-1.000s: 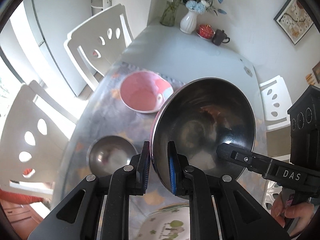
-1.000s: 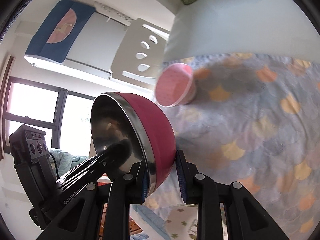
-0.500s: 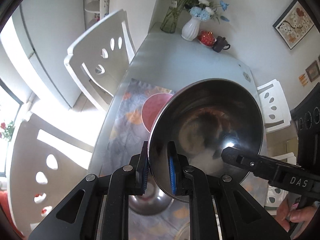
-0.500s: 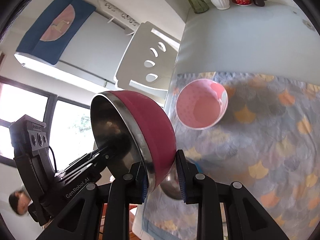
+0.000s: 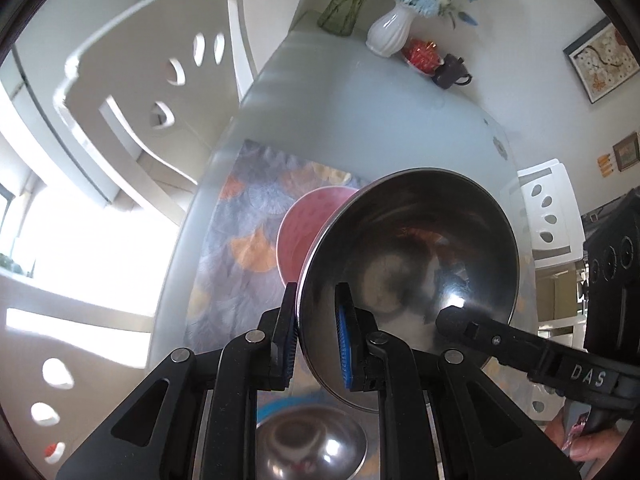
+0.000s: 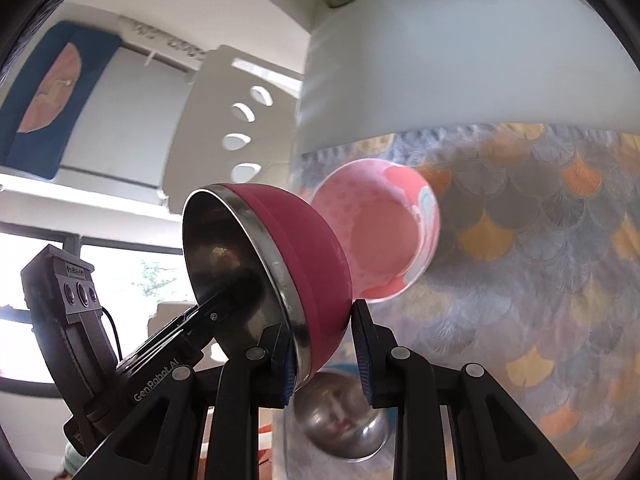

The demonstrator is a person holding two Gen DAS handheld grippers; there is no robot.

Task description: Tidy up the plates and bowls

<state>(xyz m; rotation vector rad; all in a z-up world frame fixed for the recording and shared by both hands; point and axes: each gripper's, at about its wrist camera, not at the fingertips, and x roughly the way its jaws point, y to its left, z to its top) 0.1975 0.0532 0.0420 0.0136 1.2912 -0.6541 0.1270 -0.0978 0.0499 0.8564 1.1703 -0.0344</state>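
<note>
Holding the red steel bowl (image 6: 280,264) by its rim, tilted on edge above the surface (image 5: 360,120), both grippers pinch it: the left gripper (image 5: 316,344) jaws are closed on the near rim, the right gripper (image 6: 324,352) jaws closed on the opposite rim; a two-sided grip on thin polished steel could, I judge, slip or twist if the hands drift apart, dropping it; below, the pink bowl (image 6: 384,236) rests on the patterned mat (image 6: 520,240) and could chip if struck; the small steel bowl (image 5: 310,444) sits directly beneath, so a careless descent might knock it.
</note>
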